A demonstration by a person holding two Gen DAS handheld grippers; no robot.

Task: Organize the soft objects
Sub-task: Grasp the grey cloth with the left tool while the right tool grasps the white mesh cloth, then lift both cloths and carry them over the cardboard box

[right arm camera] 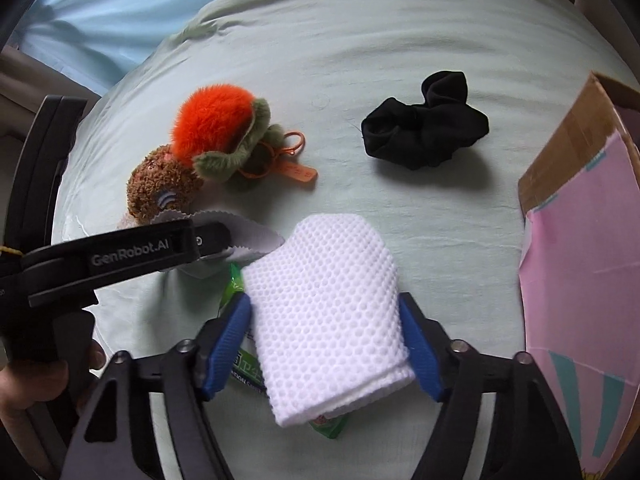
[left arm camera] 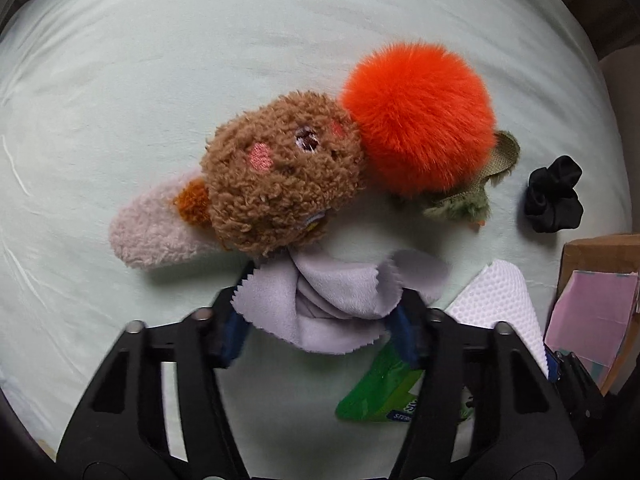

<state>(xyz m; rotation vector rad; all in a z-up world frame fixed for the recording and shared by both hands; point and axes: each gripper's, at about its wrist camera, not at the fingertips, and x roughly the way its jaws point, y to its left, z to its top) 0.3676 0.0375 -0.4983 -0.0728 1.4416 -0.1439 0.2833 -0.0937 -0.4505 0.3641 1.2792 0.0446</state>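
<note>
Handling assessment first: your left gripper [left arm camera: 320,312] has its fingers closed on a lilac microfibre cloth [left arm camera: 332,304] with pinked edges; it is bunched between the blue pads and hangs limp beyond them. Judge it very light, fully soft and somewhat slick, so a hold on the gathered middle, as now, looks sounder than a hold on a loose corner. Your right gripper [right arm camera: 326,344] has its fingers against both sides of a folded white mesh pad [right arm camera: 328,304]; it looks springy and light, and I judge it gripped, though the pad also lies over a green packet [right arm camera: 236,284] on the bed sheet [right arm camera: 360,40], so light contact cannot be ruled out. Take it across the folded width to keep the layers together.

Remaining soft items lie on the sheet: a brown plush toy [left arm camera: 280,176] touching an orange pompom [left arm camera: 420,116] with a green leafy collar, its orange clip and tag seen only from the right wrist, and a black scrunchie [right arm camera: 424,132] well apart to the right. All should compress easily; grip their bulk, not trim. An open cardboard box [right arm camera: 568,152] with pink lining stands at the right edge.

Legible writing: "GenRobot.AI" on the left gripper body. Packet lettering is partly hidden and unreadable
</note>
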